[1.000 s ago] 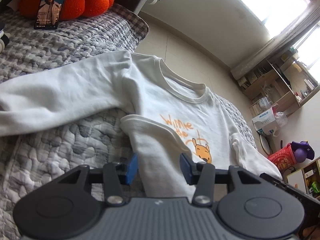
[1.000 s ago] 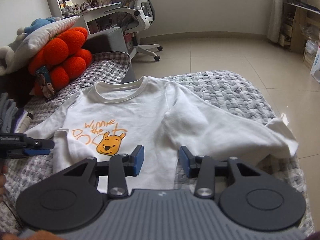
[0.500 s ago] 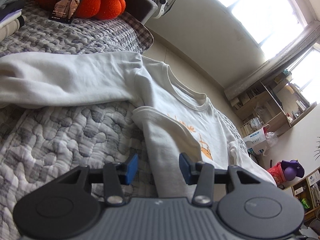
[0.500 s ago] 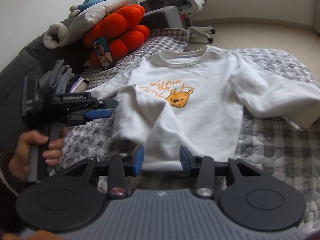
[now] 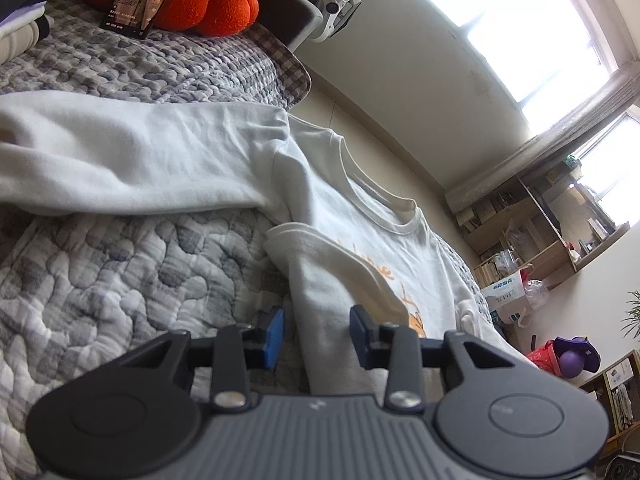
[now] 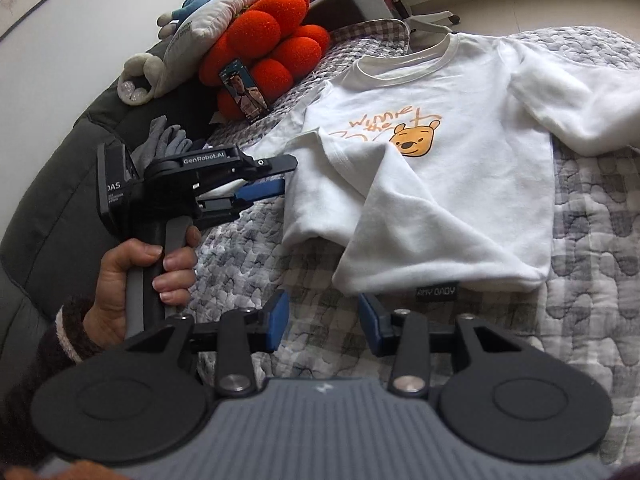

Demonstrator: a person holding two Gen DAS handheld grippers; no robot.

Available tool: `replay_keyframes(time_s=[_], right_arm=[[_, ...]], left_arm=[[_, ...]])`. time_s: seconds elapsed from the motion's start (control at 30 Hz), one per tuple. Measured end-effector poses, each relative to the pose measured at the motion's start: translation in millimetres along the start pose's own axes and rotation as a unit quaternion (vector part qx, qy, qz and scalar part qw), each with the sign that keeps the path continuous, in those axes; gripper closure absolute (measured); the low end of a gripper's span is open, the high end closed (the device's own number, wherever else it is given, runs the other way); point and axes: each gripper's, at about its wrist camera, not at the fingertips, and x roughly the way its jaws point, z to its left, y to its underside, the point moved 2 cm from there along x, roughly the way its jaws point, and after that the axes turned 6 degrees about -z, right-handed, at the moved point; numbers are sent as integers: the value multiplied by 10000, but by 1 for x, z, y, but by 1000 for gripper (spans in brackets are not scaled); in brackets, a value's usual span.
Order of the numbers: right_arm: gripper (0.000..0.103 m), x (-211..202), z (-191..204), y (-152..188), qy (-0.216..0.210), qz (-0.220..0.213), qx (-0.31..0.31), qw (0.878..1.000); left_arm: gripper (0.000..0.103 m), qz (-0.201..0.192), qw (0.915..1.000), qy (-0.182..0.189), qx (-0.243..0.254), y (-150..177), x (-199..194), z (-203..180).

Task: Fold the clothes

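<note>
i hold two black plastic grippers with blue pads over a white long-sleeved cotton sweatshirt with an orange bear print (image 6: 460,184), which lies front up on a grey and white quilted bedcover (image 6: 592,320). its left side is already turned in over the chest, and the far left sleeve (image 5: 132,160) stretches out across the quilt.

my left gripper (image 5: 316,334) is released, its jaws parted around the folded left edge of the sweatshirt, holding nothing. my right gripper (image 6: 323,320) is also released, hovering just short of the near hem, beside a small black label (image 6: 436,292).

the cloth looks thick, soft and limp, with a ribbed round collar. i judge the main risk is pinching only the top layer, so the fold slides open or bunches. the puffy, bumpy quilt could also get caught in the jaws with the fabric. the loose sleeve on the right (image 6: 592,96) hangs toward the bed edge and could drag the shirt askew if i lift unevenly.

an orange plush cushion of round balls (image 6: 272,40) sits far left, well apart.
</note>
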Motion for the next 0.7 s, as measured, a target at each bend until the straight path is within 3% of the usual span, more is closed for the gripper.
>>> replay_keyframes(time_s=[0.2,0.23,0.27,0.3,0.37,0.47,0.7], right_arm=[[60,11,-8,-4,231,-226,384,9987],[64,11,-11,-5,250,-284,468,9982],[73,9,-14,-7,255,-331,546,9976],[79,8,-16,-8,261,-379,623,9970],[101,2,-19,-11,420,-448,608,9963],[102,-10,-21,-16,705,-556,498,9947],[102,-41,-20,-23,828,-941,377,9914]], left_arm=[[68,-107,9999,66,-89,1,3,2],[69,-115,9999,88,-74,1,3,1],[80,-110,9998,134,-51,1,3,1],[85,-101,9998,162,-17,1,4,0],[93,-128,9997,195,63,0,1,-2],[95,-169,9993,323,66,-2,-5,-3],[102,-179,9985,404,311,-5,-25,-14]])
